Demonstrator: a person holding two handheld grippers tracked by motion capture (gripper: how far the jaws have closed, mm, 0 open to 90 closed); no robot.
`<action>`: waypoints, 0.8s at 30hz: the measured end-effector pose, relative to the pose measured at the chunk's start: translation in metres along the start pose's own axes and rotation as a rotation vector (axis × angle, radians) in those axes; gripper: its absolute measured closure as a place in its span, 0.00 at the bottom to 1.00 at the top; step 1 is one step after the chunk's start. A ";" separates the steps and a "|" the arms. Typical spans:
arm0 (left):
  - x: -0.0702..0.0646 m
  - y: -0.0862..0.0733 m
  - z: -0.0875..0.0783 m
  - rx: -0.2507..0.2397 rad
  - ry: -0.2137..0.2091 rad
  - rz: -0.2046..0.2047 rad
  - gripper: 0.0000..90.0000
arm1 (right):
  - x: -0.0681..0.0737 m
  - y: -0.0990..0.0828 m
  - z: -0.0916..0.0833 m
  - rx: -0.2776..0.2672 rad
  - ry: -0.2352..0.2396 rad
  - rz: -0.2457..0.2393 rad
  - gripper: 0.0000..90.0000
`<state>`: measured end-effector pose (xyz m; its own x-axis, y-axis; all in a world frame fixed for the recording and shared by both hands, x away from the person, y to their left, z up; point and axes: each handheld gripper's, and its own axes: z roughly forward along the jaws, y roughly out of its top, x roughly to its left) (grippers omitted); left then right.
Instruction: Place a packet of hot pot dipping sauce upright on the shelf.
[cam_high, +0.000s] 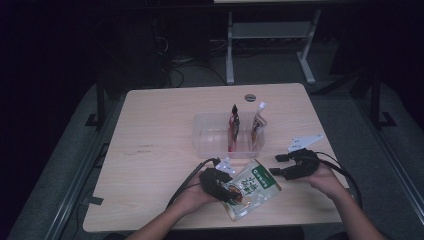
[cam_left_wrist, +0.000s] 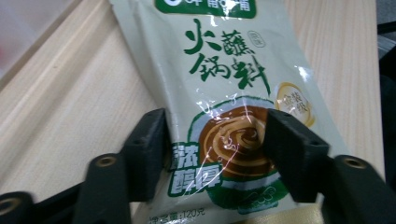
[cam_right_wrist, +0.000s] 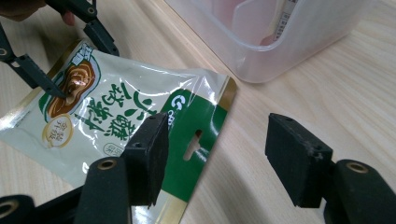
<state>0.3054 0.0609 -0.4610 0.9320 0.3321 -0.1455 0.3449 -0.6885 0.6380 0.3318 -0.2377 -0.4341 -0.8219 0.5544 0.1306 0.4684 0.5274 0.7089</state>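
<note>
A pale green sauce pouch (cam_high: 252, 187) with a brown swirl picture lies flat near the table's front edge. My left gripper (cam_high: 227, 192) comes at its lower end. In the left gripper view the pouch (cam_left_wrist: 224, 93) bulges between the two black jaws of the left gripper (cam_left_wrist: 215, 144), and both pads touch it. My right gripper (cam_high: 276, 164) stands open to the pouch's right. In the right gripper view the right gripper (cam_right_wrist: 217, 154) hovers over the pouch's green header end (cam_right_wrist: 116, 102), one jaw above it, the other above bare wood. The left gripper (cam_right_wrist: 84, 67) shows beyond.
A clear plastic container (cam_high: 200, 130) stands mid-table just behind the pouch, with a red packet (cam_high: 233, 125) and a second packet (cam_high: 257, 125) upright in it. A round cable hole (cam_high: 250, 97) is near the far edge. The container's wall (cam_right_wrist: 280, 56) is close in the right gripper view.
</note>
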 end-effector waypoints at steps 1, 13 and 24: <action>0.000 0.000 0.000 0.000 0.005 0.000 0.51 | 0.000 0.000 0.000 0.000 0.000 0.000 0.43; 0.003 0.000 -0.003 -0.026 -0.001 0.005 0.98 | -0.001 0.001 -0.002 -0.027 0.025 0.010 0.43; 0.007 -0.003 -0.039 -0.145 -0.010 0.048 1.00 | 0.001 0.003 0.001 -0.067 0.137 0.030 0.39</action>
<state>0.3065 0.0905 -0.4349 0.9483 0.2940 -0.1195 0.2810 -0.6029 0.7467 0.3328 -0.2347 -0.4322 -0.8465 0.4740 0.2426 0.4747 0.4655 0.7470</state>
